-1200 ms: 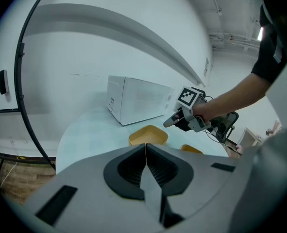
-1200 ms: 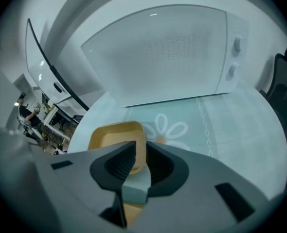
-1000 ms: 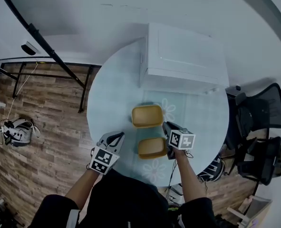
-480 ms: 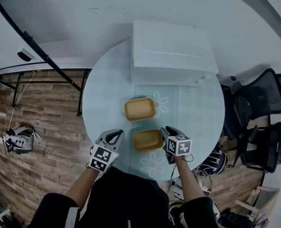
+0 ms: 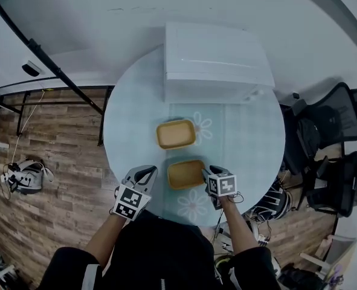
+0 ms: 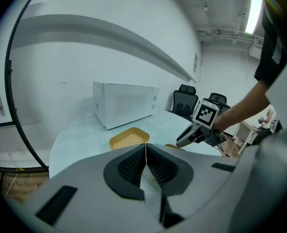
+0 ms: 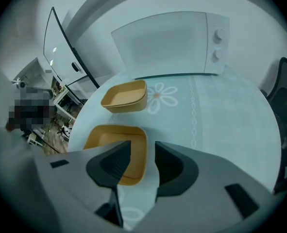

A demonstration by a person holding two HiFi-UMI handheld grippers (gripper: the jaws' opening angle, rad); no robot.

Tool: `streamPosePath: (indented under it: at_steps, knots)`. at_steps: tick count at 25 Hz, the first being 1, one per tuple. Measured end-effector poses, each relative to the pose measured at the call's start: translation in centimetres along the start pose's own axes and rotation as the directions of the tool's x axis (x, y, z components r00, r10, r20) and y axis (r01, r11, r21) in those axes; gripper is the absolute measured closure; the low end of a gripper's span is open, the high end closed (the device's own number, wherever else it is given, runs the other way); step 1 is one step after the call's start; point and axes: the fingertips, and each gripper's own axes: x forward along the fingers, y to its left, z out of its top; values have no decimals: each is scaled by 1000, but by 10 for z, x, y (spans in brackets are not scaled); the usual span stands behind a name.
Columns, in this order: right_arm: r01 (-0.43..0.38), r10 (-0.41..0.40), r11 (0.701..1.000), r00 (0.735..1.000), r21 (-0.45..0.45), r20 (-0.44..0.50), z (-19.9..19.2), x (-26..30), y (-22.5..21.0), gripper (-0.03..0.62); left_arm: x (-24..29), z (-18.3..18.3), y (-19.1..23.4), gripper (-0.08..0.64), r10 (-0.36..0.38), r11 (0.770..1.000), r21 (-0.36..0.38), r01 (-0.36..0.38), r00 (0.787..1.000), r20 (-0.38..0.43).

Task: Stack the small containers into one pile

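Note:
Two small yellow containers lie open on the round table (image 5: 136, 113). The far container (image 5: 176, 133) (image 7: 125, 96) (image 6: 128, 138) sits near the middle. The near container (image 5: 186, 174) (image 7: 115, 149) rests flat by the front edge. My right gripper (image 5: 206, 174) (image 7: 142, 147) stands at its right side, and its jaws are opening with the container's right rim between them, a gap on each side. My left gripper (image 5: 149, 173) (image 6: 145, 147) hovers left of the near container, apart from it, shut with nothing in it.
A white microwave (image 5: 217, 62) (image 7: 172, 38) (image 6: 124, 103) stands at the table's far side. A pale mat with flower prints (image 5: 226, 132) covers the right half. Black office chairs (image 5: 329, 138) crowd the right edge; wooden floor and a black metal frame (image 5: 57, 71) lie left.
The whole view has shifted slightly up and left. The right gripper stays at the near container's right rim, and the near container keeps its place beside the far one. The left gripper has not moved.

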Motion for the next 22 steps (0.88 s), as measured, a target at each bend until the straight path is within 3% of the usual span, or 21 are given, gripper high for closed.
streamPosePath:
  at_steps: [4, 12, 22]
  knots:
    - [33, -32, 999, 997, 19, -66, -18, 12, -9, 445, -5, -4, 0, 545, 14, 1000, -18, -14, 1000, -6]
    - [23, -16, 998, 993, 62, -119, -25, 32, -8, 447, -16, -13, 10, 545, 52, 998, -40, -52, 999, -13]
    - [39, -23, 992, 990, 119, -138, -24, 37, -11, 542, -17, -17, 12, 545, 55, 997, -58, -56, 998, -13]
